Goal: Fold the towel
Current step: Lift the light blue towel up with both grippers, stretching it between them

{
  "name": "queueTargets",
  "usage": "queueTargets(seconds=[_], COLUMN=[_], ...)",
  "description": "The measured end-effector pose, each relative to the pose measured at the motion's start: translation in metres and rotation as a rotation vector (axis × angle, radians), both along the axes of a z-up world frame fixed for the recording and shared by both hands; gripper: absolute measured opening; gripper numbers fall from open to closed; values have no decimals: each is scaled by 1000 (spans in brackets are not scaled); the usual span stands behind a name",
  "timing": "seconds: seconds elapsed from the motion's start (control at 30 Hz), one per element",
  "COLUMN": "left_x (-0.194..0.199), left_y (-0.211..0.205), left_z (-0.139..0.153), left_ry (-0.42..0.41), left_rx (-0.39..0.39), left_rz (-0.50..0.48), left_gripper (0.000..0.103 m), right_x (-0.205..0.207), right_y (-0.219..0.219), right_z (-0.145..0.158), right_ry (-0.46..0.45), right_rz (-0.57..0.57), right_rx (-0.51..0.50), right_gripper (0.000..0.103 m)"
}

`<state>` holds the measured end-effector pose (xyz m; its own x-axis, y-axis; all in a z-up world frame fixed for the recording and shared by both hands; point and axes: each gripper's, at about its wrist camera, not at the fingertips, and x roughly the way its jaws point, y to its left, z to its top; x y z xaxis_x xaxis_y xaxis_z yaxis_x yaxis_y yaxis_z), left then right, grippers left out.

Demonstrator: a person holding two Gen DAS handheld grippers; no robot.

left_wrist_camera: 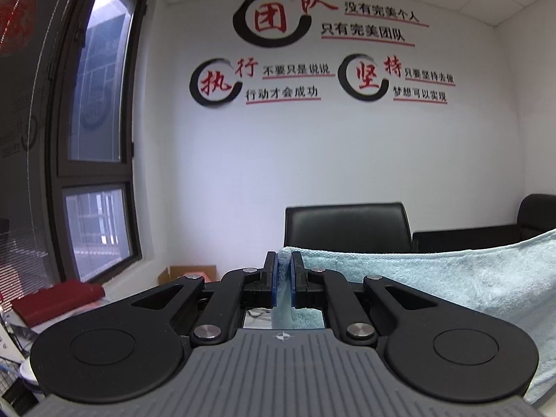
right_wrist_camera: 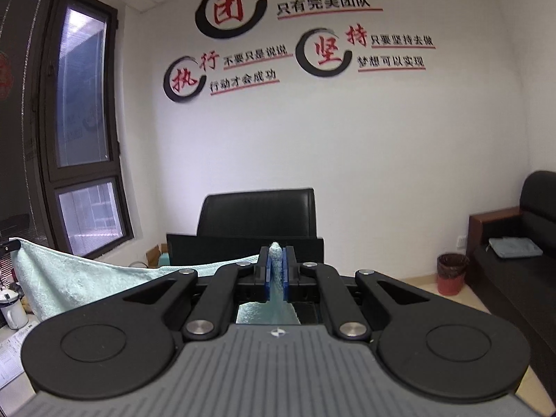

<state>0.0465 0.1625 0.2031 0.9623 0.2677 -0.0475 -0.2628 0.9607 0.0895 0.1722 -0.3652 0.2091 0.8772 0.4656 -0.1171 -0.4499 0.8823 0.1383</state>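
Note:
A light blue towel (left_wrist_camera: 451, 278) hangs in the air, stretched between my two grippers. My left gripper (left_wrist_camera: 285, 260) is shut on one top corner of it; the cloth runs off to the right and sags. My right gripper (right_wrist_camera: 276, 255) is shut on the other top corner; the towel (right_wrist_camera: 80, 278) runs off to the left in that view. Both grippers point level toward the far wall. The lower part of the towel is hidden under the gripper bodies.
A black office chair (right_wrist_camera: 257, 213) stands ahead by the white wall. A black sofa (right_wrist_camera: 521, 253) and a red waste bin (right_wrist_camera: 451, 272) are at the right. Windows (left_wrist_camera: 97, 139) are at the left, with a red book (left_wrist_camera: 55, 300) and a white mug (right_wrist_camera: 12, 309) nearby.

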Motion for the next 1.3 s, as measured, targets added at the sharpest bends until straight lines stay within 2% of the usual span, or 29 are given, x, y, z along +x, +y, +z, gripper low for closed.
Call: queueTargets(seconds=[0.2, 0.4, 0.77, 1.0, 1.3], left_x=[-30, -72, -127, -142, -129], left_y=[-4, -9, -20, -19, -15], left_z=[-11, -44, -120, -151, -173], left_ry=[-5, 24, 114, 159, 225], left_rx=[-19, -72, -140, -179, -188], left_rz=[-31, -60, -61, -28, -1], left_gripper=[8, 8, 8, 8, 9], right_x=[-17, -39, -94, -118, -109], right_y=[-12, -26, -50, -62, -52], right_z=[-10, -33, -102, -137, -165], right_ry=[15, 69, 205, 264, 334], right_rz=[45, 69, 53, 46, 6], right_rx=[0, 0, 39, 90, 82], right_gripper=[7, 7, 7, 7, 7])
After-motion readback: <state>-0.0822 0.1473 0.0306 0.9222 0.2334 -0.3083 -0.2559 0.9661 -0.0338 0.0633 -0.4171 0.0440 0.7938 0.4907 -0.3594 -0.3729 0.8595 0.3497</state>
